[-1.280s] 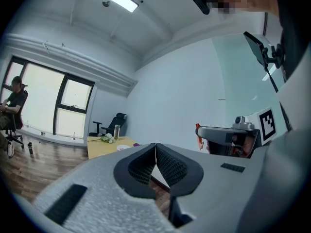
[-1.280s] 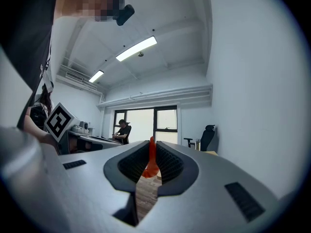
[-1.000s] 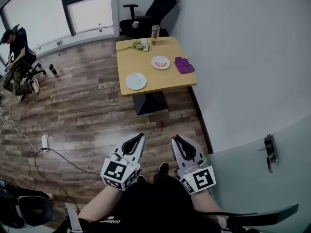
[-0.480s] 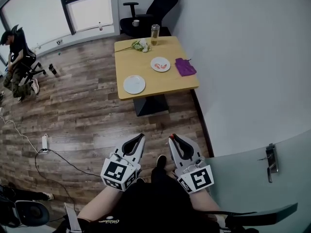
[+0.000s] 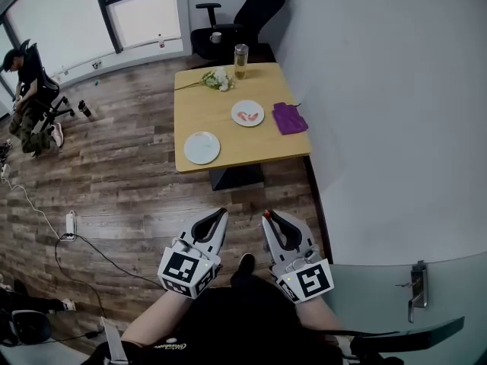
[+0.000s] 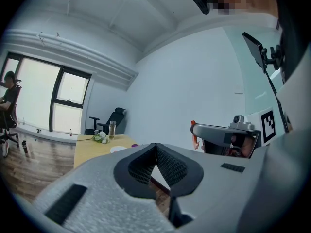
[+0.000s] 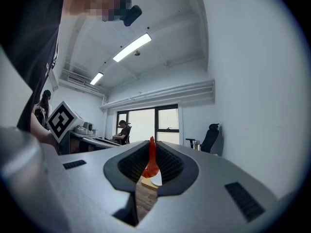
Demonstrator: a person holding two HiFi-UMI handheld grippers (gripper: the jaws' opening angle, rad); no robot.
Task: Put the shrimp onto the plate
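Observation:
An orange-red shrimp point(image 7: 150, 163) is pinched between the jaws of my right gripper point(image 7: 151, 147), which is shut on it; its tail shows at the tip point(image 5: 265, 213). My left gripper point(image 5: 221, 214) is shut and holds nothing. Both are held side by side in front of my body, over the wooden floor and well short of the table point(image 5: 262, 149). On the table lie an empty white plate point(image 5: 202, 147) near the front left and a second plate point(image 5: 248, 113) with several shrimp on it.
A purple cloth point(image 5: 289, 118), white flowers point(image 5: 216, 78) and a glass bottle point(image 5: 240, 60) are also on the table. A black office chair point(image 5: 243, 17) stands behind it. A person point(image 5: 27, 90) sits far left. A power strip and cable point(image 5: 71, 223) lie on the floor.
The table has come closer and shifted slightly left in the head view. Both grippers stay shut in the same place before my body.

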